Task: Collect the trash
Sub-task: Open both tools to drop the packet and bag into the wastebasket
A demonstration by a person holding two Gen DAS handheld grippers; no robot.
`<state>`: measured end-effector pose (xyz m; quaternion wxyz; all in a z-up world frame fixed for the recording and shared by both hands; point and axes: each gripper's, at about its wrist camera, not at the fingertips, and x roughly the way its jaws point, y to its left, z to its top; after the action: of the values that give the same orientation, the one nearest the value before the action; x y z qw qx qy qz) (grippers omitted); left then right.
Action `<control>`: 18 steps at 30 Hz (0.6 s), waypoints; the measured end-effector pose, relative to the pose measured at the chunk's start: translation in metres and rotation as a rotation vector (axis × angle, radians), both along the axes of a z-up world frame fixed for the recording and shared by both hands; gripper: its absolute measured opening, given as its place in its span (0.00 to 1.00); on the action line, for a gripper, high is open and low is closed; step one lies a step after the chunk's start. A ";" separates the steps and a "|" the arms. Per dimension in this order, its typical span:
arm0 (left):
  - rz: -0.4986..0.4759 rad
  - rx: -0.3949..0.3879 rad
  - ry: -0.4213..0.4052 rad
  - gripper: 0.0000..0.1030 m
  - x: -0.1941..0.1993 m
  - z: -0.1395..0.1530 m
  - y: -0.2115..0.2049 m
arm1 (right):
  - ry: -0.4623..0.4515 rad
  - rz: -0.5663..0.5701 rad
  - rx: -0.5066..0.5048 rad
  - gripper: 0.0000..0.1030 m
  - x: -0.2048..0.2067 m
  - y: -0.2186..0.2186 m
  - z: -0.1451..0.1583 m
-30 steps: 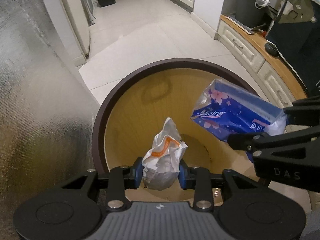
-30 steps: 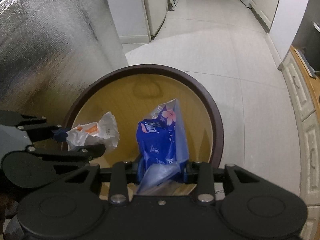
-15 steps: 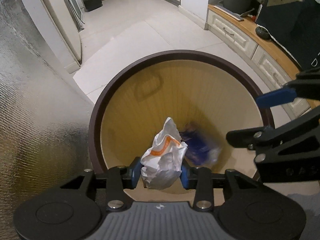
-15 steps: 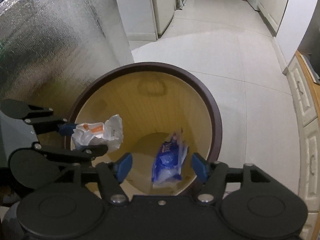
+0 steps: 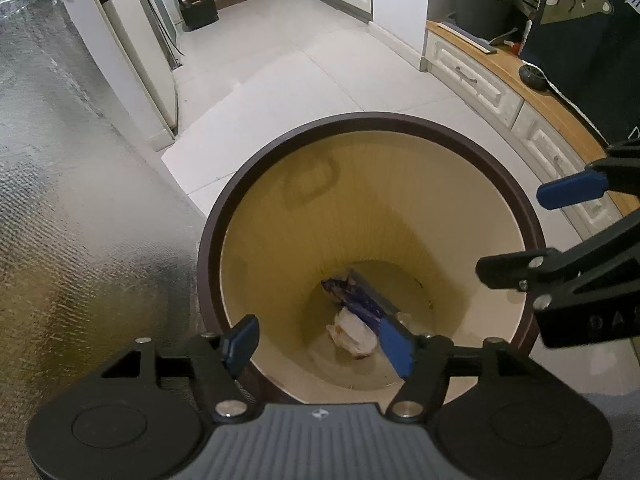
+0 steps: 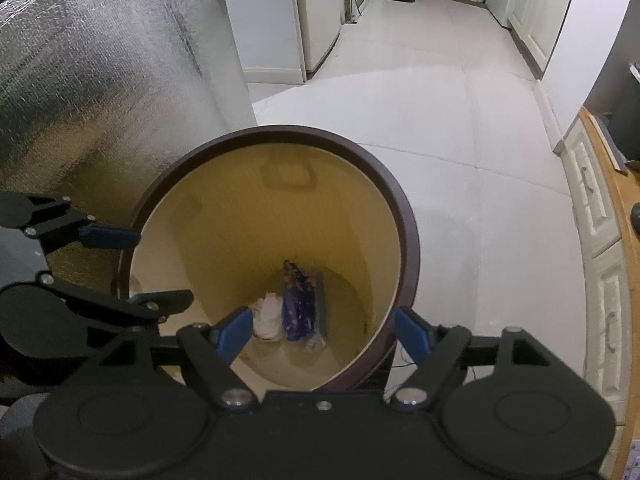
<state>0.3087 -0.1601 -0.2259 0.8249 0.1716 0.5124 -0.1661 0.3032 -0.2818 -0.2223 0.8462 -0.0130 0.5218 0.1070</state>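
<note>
Over the kitchen floor, I hold both claws above the round trash bin (image 5: pixel 362 118), its dark brown rim ringing a yellowish inner wall. My left gripper (image 5: pixel 324 340) stands with its blue-padded fingers (image 5: pixel 242 338) spread wide and nothing between them, poised over the bin's near edge at 6 o'clock. My right gripper (image 6: pixel 326 332) is likewise spread wide and holds nothing, its pads straddling the rim on the near side; in the left wrist view it reaches in from 3 o'clock. Both pieces of trash lie at the bottom of the bin: the blue tissue packet (image 6: pixel 300 300) lies on the floor of the bin, and the crumpled white wrapper (image 6: pixel 268 316) rests just beside it, touching its left side at 9 o'clock. A silver foil-covered surface (image 6: pixel 100 80) stands against the bin at 10 o'clock, with white cabinets (image 5: pixel 476 80) along the floor at 2 o'clock.
</note>
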 end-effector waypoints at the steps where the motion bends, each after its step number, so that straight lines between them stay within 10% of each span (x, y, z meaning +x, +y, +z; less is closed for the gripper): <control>1: 0.000 0.000 -0.001 0.67 -0.001 0.001 0.000 | -0.002 -0.002 -0.001 0.77 -0.001 -0.002 0.001; 18: 0.100 -0.002 -0.103 0.97 -0.038 0.034 0.024 | -0.054 -0.063 -0.013 0.98 -0.036 -0.015 0.016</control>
<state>0.2705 -0.1361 -0.1923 0.8576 0.1533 0.4771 -0.1162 0.2673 -0.2971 -0.2067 0.8629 -0.0050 0.4996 0.0763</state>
